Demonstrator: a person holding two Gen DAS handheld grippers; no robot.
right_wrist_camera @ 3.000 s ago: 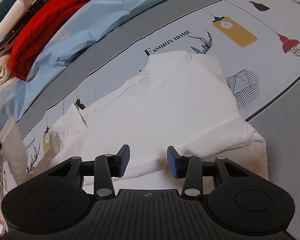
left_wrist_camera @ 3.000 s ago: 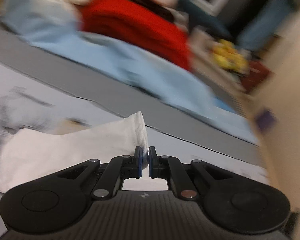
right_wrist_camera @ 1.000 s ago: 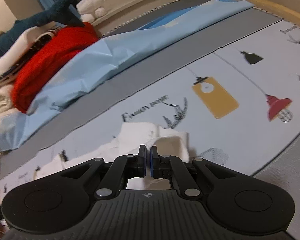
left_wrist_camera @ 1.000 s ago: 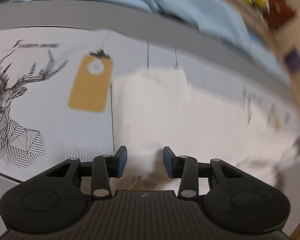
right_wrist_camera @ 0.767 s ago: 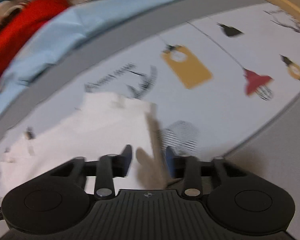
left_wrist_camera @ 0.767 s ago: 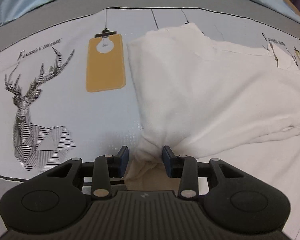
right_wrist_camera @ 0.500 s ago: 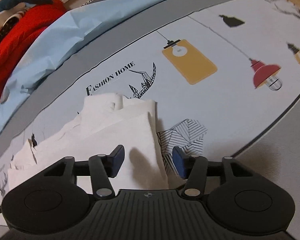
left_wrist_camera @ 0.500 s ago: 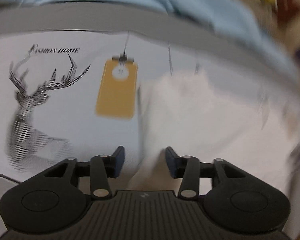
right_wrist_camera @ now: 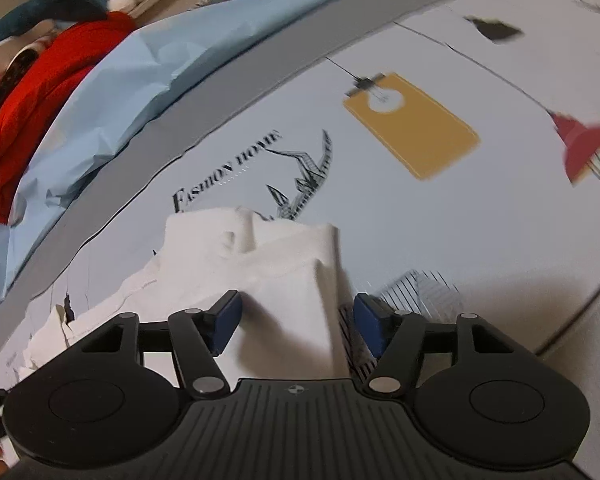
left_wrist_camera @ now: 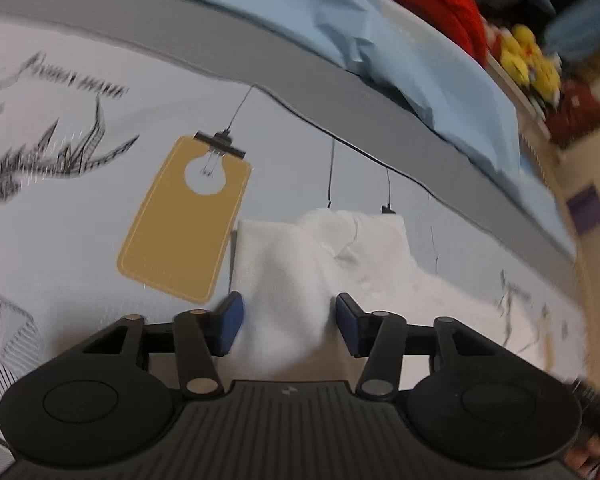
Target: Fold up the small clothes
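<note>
Left tongs (left_wrist_camera: 287,322): closing around a soft hump of cloth that sits between the blue pads; pads (left_wrist_camera: 229,322) apparently not pressing yet, though blur leaves that unsure.
Garment: small white knit top, folded and rumpled (left_wrist_camera: 340,276), lying flat on the pale printed mat (left_wrist_camera: 60,216) beside the mustard lamp-tag print (left_wrist_camera: 184,220); in the right view its near corner (right_wrist_camera: 284,280) between the right tongs.
Right tongs (right_wrist_camera: 296,324): opening, standing wide on either side of the folded edge, not gripping.
Handling: light, limp, no stiffness of its own; likely to sag and unfold when lifted by one point; thick enough at the doubled edges to pinch firmly; not fragile, not slippery.
Where to hold: at the two near corners of the folded edge, through all layers, one pair of tongs per corner, for an even lift.
Background: crumpled light-blue sheet (right_wrist_camera: 112,92) and red cloth bundle (right_wrist_camera: 32,92), well apart from the top.
</note>
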